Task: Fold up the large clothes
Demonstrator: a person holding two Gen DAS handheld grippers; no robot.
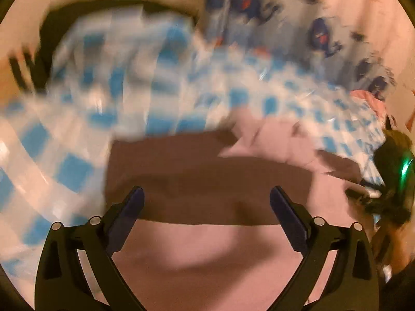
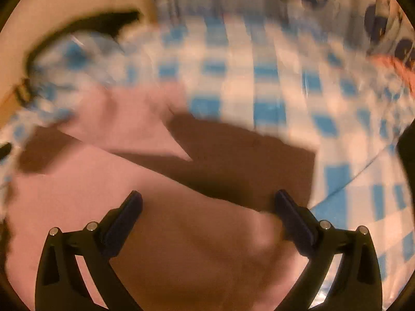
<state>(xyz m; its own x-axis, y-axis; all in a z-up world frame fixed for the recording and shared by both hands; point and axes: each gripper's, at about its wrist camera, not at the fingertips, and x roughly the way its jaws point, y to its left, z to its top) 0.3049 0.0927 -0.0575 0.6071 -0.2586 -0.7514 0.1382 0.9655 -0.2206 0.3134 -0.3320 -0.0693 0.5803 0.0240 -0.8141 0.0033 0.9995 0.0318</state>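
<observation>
Pink garment [image 1: 202, 254] seen spread directly beneath both grippers. Left gripper [image 1: 206, 197] held agape, empty. Right gripper [image 2: 207, 202] likewise agape, fold edge nearer it.

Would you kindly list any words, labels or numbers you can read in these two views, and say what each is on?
None can be read.
Patterned fabric: dark blue and red shapes, too blurred to tell whether any are letters.
Checked cloth: blue and white squares only, no text.
Pink garment: plain, no label showing.
Left tool and right tool: no markings visible.
</observation>
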